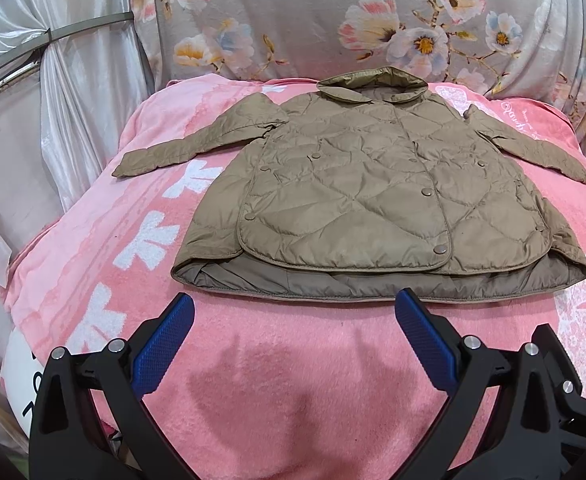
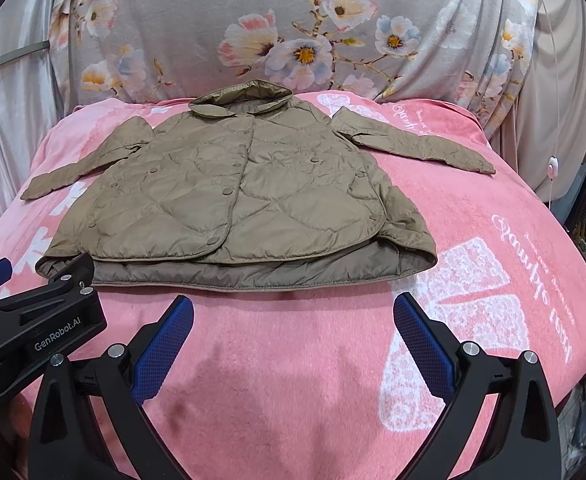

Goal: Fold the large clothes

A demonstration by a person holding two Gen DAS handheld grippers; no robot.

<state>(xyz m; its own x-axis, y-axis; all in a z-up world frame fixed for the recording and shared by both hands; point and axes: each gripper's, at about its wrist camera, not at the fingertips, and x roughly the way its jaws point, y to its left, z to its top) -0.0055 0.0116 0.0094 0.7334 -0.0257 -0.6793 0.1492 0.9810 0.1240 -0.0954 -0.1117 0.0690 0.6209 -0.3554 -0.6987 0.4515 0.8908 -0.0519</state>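
So far nothing is folded: the quilted khaki jacket (image 1: 377, 200) is lying flat and face up on the pink blanket (image 1: 293, 380), buttoned, its collar (image 1: 373, 86) pointing toward the floral cloth (image 1: 333, 20) at the far end and its hem (image 1: 373, 280) running nearest the cameras. Both sleeves are spreading out to the sides, the left sleeve (image 1: 181, 148) and the right sleeve (image 2: 413, 140) each resting fully extended on the blanket. All of the folding is therefore remaining, judging by this layout: sleeves in, sides over, then the body doubled.

The left claw (image 1: 293, 316) is hovering just short of the hem, over bare blanket, its blue pads (image 1: 163, 348) standing wide apart and gripping nothing. The right claw (image 2: 293, 316) is doing the same a little further right along the hem, jaws spread and empty, with its own blue pads (image 2: 425, 344) angled outward. In the right wrist view the black body of the left claw is showing at the lower left edge, beside the jacket's near left corner. Neither claw is touching the fabric.
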